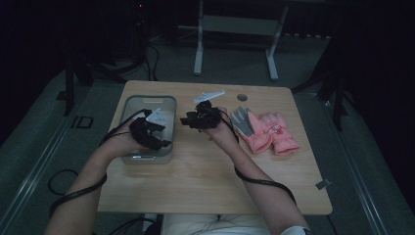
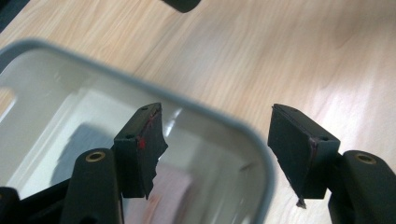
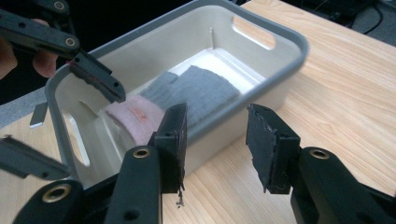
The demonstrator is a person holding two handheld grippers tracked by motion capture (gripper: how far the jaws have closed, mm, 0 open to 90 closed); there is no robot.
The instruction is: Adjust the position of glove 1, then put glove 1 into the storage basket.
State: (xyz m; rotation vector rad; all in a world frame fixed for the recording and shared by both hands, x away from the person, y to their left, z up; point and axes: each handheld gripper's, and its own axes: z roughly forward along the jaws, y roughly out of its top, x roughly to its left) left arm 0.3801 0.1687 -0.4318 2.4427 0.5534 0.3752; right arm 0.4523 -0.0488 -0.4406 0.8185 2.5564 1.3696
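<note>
The left claw (image 1: 155, 128) hangs above the near end of the grey bin (image 1: 128, 104), jaws parted with nothing between them. The right claw (image 1: 192, 121) hovers just beside the bin's right wall, jaws also apart and empty. A pink-and-grey glove (image 3: 187, 93) lies inside the bin. Another pink glove (image 1: 264, 131) rests on the desk (image 1: 205, 181), well right of the bin.

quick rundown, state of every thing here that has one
left gripper: open, nothing between the jaws, over the bin's rim
right gripper: open, empty, beside the bin
bin: upright on the table, no lid, holds a glove
glove in bin: lying flat, grey with a pink cuff
pink gloves: a pair flat on the table, side by side, one palm up
</note>
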